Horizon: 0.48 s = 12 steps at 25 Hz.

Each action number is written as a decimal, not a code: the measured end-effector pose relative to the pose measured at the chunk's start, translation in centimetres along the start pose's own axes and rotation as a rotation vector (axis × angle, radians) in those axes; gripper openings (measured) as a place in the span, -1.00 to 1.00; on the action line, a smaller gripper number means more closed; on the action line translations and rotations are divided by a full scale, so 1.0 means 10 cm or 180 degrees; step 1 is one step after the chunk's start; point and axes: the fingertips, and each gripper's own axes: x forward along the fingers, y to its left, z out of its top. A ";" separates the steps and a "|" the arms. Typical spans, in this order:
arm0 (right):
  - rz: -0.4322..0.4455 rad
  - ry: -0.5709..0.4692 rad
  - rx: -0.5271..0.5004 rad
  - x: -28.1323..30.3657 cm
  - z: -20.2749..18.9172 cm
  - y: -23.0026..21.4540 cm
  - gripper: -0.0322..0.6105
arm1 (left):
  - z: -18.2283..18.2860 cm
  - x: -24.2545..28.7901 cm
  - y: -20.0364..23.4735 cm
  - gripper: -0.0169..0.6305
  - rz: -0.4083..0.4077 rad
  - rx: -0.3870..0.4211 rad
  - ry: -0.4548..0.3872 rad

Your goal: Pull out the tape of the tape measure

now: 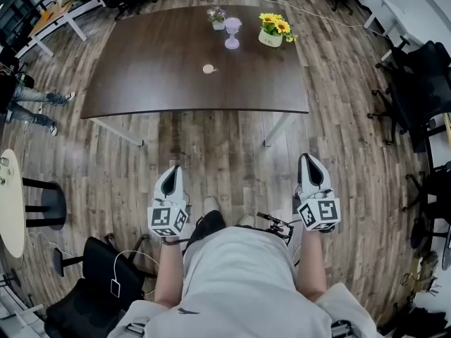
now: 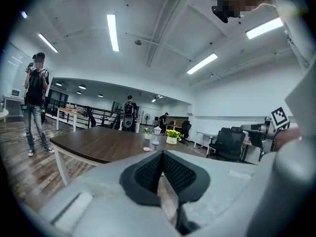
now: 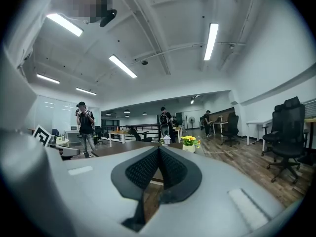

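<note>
I see both grippers low, near the operator's body and well short of the table (image 1: 141, 83).
Left gripper (image 1: 171, 171): jaws pressed together, nothing between them.
Right gripper (image 1: 310, 162): same, pressed together, empty.
The pads (image 2: 148, 172) are black with a ribbed texture.
Tape measure (image 1: 208, 69): small round pale disc lying mid-table, well apart from both grippers.
The table has a dark brown wood-grain top and white legs.
Far side: a white pot (image 1: 268, 41) holds yellow flowers (image 1: 275, 24).
To its left is a lilac stemmed cup (image 1: 232, 32); I can't read its contents.
Further left, a small pot (image 1: 218, 25) holds purple blooms (image 1: 215, 11).
Floor (image 1: 211, 153): grey-brown planks.
</note>
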 end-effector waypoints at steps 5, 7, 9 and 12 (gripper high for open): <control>-0.0099 0.0050 0.0137 0.22 -0.08 0.09 -0.90 | 0.00 0.16 0.19 -0.93 -0.0120 -0.0016 0.0043; -0.0163 0.0067 0.0188 0.28 -0.13 0.13 -0.90 | -0.03 0.24 0.29 -0.93 -0.0175 -0.0017 0.0088; -0.0236 0.0095 0.0197 0.35 -0.17 0.18 -0.90 | -0.02 0.34 0.41 -0.93 -0.0243 -0.0028 0.0103; -0.0336 0.0148 0.0203 0.48 -0.23 0.25 -0.90 | 0.01 0.52 0.60 -0.93 -0.0337 -0.0028 0.0112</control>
